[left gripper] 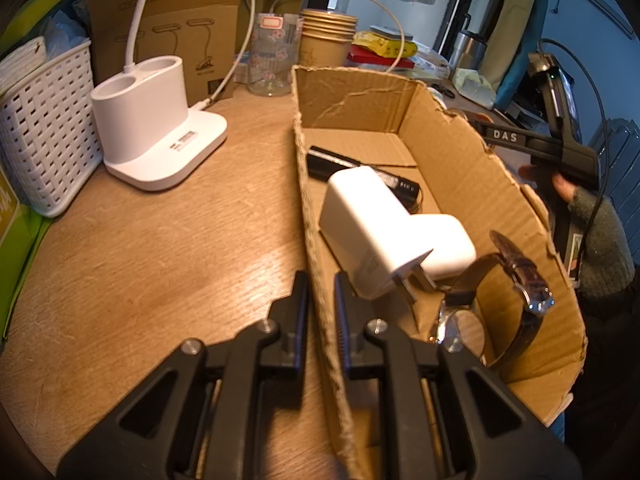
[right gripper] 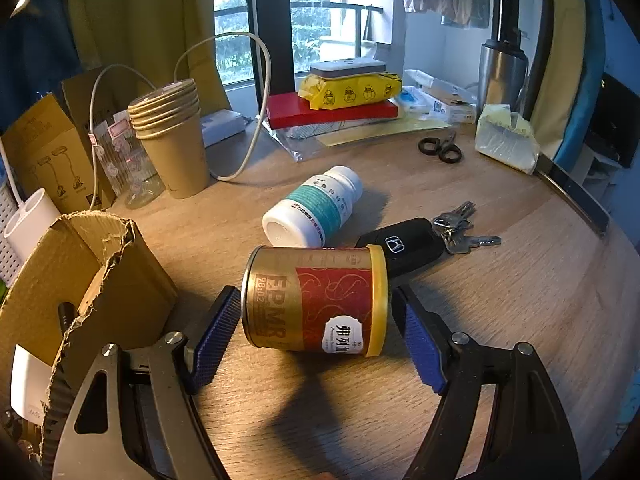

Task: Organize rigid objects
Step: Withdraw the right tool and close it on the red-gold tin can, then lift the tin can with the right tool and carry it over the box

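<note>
My left gripper is shut on the near left wall of the torn cardboard box, one finger on each side. Inside the box lie two white chargers, a black pen-like device and a wristwatch. In the right wrist view my right gripper is open, its blue-padded fingers either side of a gold and red tin lying on its side on the wooden table. Behind the tin lie a white pill bottle and a Honda car key with keys. The box corner shows at left.
A white lamp base, white woven basket, paper cup stack, patterned glass, cables, scissors, a red box with a yellow packet and a steel flask stand around the table. The right gripper's body is beyond the box.
</note>
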